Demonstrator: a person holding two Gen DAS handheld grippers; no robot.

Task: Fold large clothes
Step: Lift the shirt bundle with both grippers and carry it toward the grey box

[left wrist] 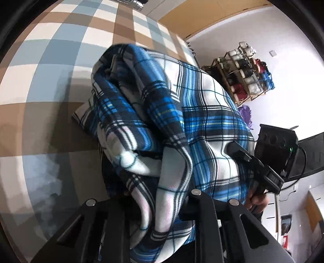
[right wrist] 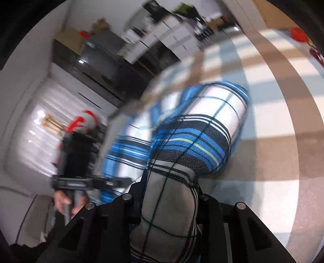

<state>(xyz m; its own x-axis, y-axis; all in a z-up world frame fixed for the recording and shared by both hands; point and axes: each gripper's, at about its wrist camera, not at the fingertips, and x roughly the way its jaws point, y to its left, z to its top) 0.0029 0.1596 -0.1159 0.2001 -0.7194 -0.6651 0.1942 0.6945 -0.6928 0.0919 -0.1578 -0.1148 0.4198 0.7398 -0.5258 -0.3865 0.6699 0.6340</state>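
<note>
A checked surface of pale blue, white and tan squares (left wrist: 60, 66) spreads across the left and far side, shadowed nearer the camera. To the right stands a plain white wall (left wrist: 283, 36) with a tan panel (left wrist: 212, 14) above it. Against that wall sits a light wooden rack (left wrist: 243, 74) holding rolled white, red and blue items. In the blurred right wrist view, white cabinets (right wrist: 172, 34) and a dark grey cabinet (right wrist: 105, 54) line the far left.

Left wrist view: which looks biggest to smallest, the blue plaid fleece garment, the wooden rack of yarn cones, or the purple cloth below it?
1. Blue plaid fleece garment, though it hangs right at the camera, which swells it.
2. Wooden rack of yarn cones.
3. Purple cloth.
</note>
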